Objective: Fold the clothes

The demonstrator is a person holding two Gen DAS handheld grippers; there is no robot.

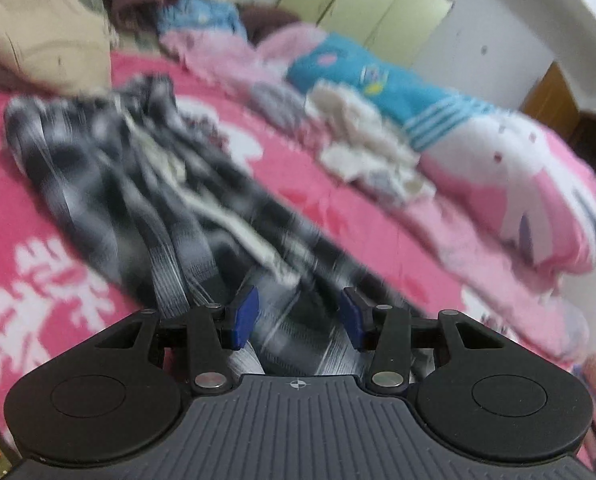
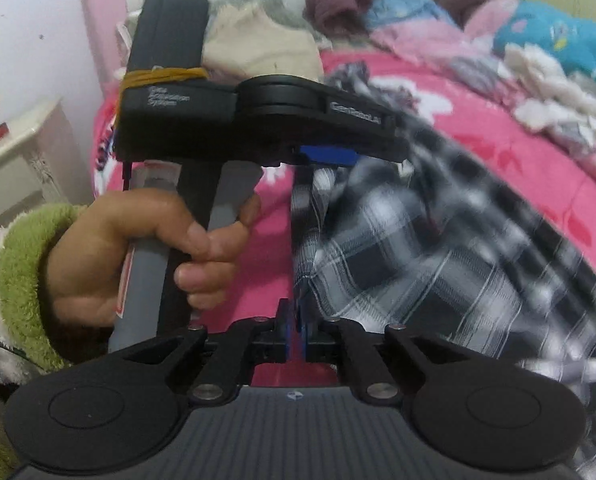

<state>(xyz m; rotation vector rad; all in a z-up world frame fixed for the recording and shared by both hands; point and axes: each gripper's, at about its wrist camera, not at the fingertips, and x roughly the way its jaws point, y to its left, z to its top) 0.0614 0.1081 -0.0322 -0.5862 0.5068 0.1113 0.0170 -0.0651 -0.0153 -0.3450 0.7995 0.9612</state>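
The black-and-white plaid shirt [image 2: 418, 248] is lifted off the pink bedspread [image 1: 38, 220], bunched and hanging. The right gripper [image 2: 296, 332] pinches its edge, jaws pressed together; the left gripper [image 1: 298, 316] has jaws spread with cloth between them. This looks like spreading the shirt; next, laying it flat needs 2 firm holds.

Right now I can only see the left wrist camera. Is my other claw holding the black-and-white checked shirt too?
Observer: Yes. The right claw is closed on an edge of the black-and-white checked shirt.
Operator: Who's holding my left claw?
Observer: A hand in a fuzzy green sleeve grips its grey handle.
Operator: What's beside the pink bed?
Observer: A cream plastic stand, on its left side.
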